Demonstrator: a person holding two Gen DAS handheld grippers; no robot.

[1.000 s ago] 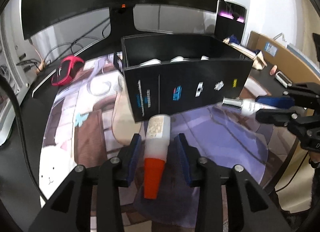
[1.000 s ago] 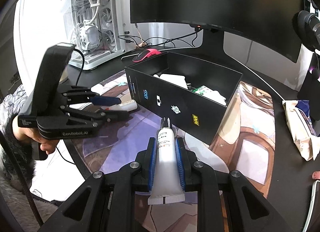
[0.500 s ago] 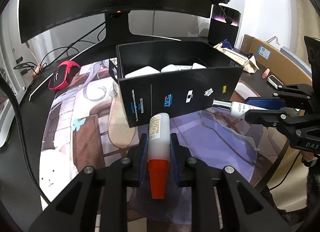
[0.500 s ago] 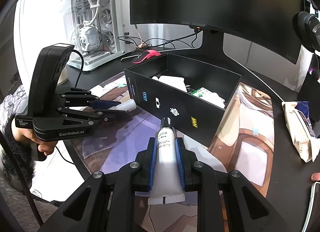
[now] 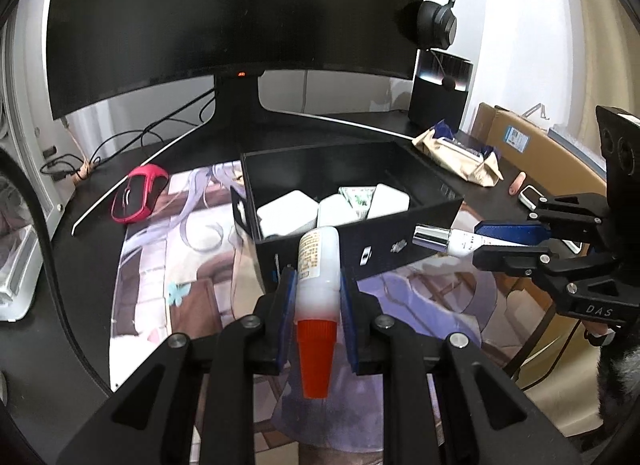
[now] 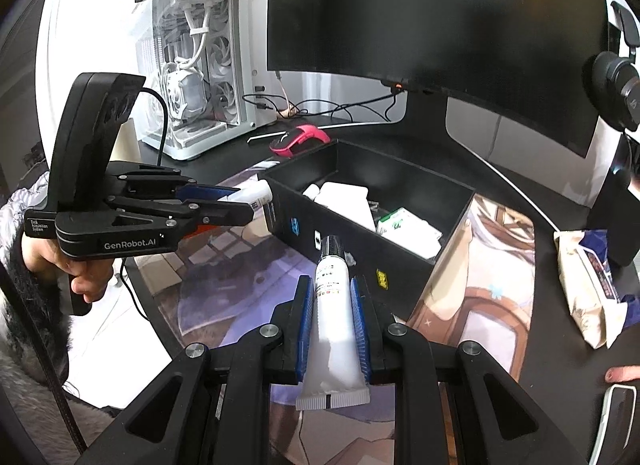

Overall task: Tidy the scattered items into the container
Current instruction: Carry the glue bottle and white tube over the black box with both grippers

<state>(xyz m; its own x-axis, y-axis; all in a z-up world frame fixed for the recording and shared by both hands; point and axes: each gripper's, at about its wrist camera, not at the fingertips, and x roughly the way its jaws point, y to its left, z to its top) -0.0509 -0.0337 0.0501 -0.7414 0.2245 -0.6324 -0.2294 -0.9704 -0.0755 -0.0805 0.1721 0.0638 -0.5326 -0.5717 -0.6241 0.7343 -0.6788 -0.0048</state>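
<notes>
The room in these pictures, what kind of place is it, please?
Most likely a home computer or gaming desk. A large curved monitor stands at the back, a white glass-sided PC case with fans sits beside it, and a headset hangs near a printed desk mat with a red mouse.

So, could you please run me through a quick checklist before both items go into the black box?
1. Left gripper shut on the white bottle with the orange cap: ok.
2. Right gripper shut on the white squeeze tube with the dark cap: ok.
3. Open black box has free space at the back: ok.
4. Bottle over the box opening: not ok, in front of the near wall.
5. Tube over the opening: not ok.
</notes>
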